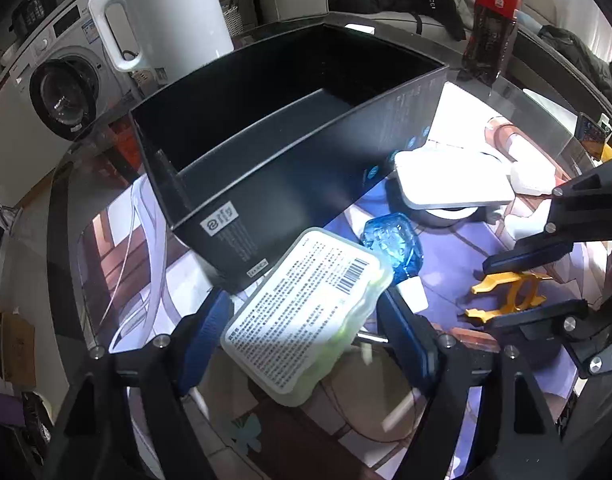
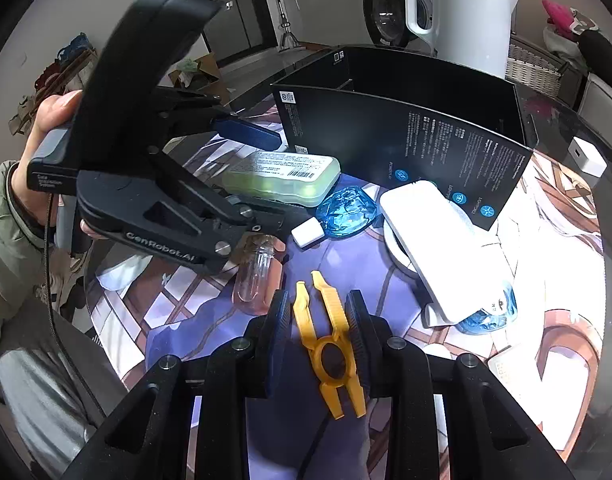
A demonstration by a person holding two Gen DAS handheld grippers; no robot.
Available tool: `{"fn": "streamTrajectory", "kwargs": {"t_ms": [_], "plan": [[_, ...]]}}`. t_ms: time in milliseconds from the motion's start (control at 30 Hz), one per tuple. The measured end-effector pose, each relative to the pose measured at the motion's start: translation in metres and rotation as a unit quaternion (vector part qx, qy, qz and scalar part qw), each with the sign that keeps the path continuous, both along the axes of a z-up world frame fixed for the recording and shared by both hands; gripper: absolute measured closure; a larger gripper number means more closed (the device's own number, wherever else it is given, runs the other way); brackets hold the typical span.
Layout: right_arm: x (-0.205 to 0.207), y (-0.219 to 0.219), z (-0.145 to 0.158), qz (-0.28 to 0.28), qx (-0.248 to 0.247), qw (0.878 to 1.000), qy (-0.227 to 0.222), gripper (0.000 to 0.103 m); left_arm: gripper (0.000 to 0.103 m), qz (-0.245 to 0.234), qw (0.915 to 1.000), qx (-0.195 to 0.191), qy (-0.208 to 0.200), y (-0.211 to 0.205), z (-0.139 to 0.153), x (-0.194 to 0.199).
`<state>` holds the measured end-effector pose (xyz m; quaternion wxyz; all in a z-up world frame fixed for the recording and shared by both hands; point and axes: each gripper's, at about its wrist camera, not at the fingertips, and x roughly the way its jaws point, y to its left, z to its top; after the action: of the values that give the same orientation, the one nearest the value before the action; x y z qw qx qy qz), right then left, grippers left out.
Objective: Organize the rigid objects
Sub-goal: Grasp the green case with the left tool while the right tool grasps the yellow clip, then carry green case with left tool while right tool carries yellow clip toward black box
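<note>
My left gripper [image 1: 306,308] is shut on a translucent plastic case [image 1: 306,312] with a printed label and green contents, held just in front of the open black box [image 1: 266,168]. The case also shows in the right wrist view [image 2: 282,176] beside the box [image 2: 405,136]. My right gripper [image 2: 319,312] is shut on a yellow plastic clip [image 2: 329,340], held above the mat; it also shows in the left wrist view [image 1: 505,296]. A blue bottle with a white cap [image 1: 397,248] lies by the box.
A white flat device [image 2: 429,236] rests on a white roll next to the box. A clear small bottle [image 2: 258,272] lies on the mat. A white kettle [image 1: 166,12] and a cola bottle [image 1: 493,20] stand behind the box. A white charger cube [image 2: 585,156] sits at the far right.
</note>
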<state>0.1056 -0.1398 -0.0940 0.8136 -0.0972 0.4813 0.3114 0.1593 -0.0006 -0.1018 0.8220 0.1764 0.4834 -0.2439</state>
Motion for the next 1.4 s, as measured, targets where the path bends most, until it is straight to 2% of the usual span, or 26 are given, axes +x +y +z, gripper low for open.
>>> {"fn": "streamTrajectory", "kwargs": {"t_ms": [33,67,133,167,200,367,433,633,767,1067,1267,1400], "plan": [[0.0,0.001,-0.001,0.001,-0.002,1.0,0.002,0.073,0.03,0.003,0.9999,-0.012,0.009,0.003,0.0,0.002],[0.0,0.002,-0.001,0.001,-0.005,1.0,0.003,0.074,0.039,0.0,0.9994,-0.025,0.024,0.005,0.0,0.002],[0.0,0.002,0.001,0.004,-0.005,1.0,0.004,0.083,0.049,-0.001,0.999,-0.028,0.035,0.006,0.004,-0.002],[-0.002,0.001,0.002,0.006,-0.005,1.0,0.004,0.092,0.049,0.0,0.999,-0.024,0.038,0.005,0.003,-0.008],[-0.005,0.005,0.002,0.007,-0.005,1.0,0.004,0.093,0.049,0.002,0.999,-0.022,0.038,0.003,0.003,-0.015],[-0.012,0.003,0.006,0.012,-0.001,1.0,0.012,0.093,0.051,0.051,0.9968,-0.016,0.059,0.006,0.004,-0.046],[-0.016,0.002,0.007,0.015,-0.002,1.0,0.013,0.093,0.051,0.079,0.9942,-0.026,0.069,0.011,0.005,-0.06],[-0.026,0.007,0.004,0.03,-0.016,0.999,0.008,0.093,0.051,0.116,0.9901,-0.046,0.066,0.017,0.004,-0.091],[-0.032,0.014,-0.004,0.039,-0.024,0.999,0.025,0.089,0.051,0.126,0.9906,-0.025,0.046,0.012,0.0,-0.091],[-0.043,0.015,0.001,0.034,-0.038,0.999,-0.006,0.094,0.052,0.125,0.9915,-0.027,0.023,0.003,0.007,-0.092],[-0.048,0.009,0.026,0.02,-0.002,0.998,-0.053,0.094,0.052,0.116,0.991,-0.039,-0.053,-0.003,0.043,-0.104],[-0.052,0.0,0.045,0.001,0.036,0.995,-0.093,0.094,0.052,0.117,0.9851,-0.063,-0.109,-0.003,0.065,-0.109]]}}
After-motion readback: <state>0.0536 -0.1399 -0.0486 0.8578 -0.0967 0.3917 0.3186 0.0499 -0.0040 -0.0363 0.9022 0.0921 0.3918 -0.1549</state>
